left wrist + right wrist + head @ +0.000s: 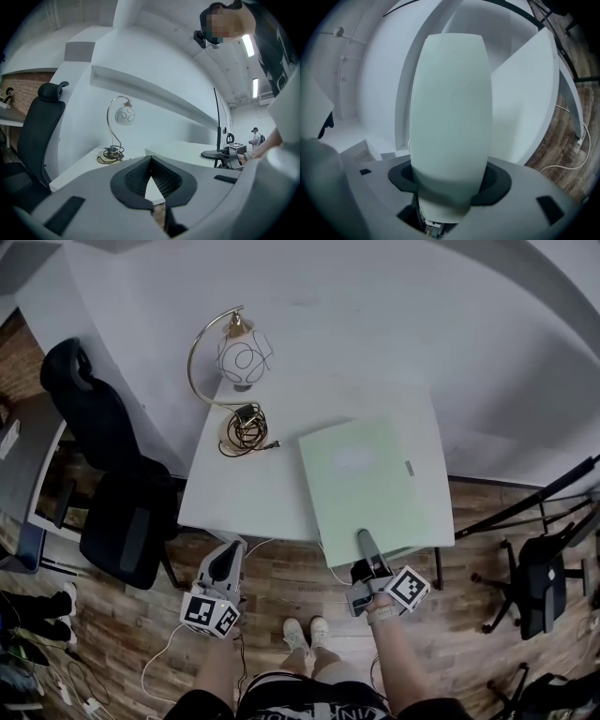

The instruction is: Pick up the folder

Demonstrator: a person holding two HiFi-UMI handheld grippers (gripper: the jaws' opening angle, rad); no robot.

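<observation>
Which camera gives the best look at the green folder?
The head view: the folder is seen whole against the table, with the right gripper clamped on its near edge. The right gripper view shows only a bulging close-up between the jaws. The left gripper view shows just a pale, edge-on sliver, probably the folder.

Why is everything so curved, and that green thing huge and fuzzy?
Head view: the wide lens bows the edges of the white rectangular table. Right gripper view: the pale green flat folder sits right at the lens, so it bulges and blurs. Left gripper view: dark rounded corners.
</observation>
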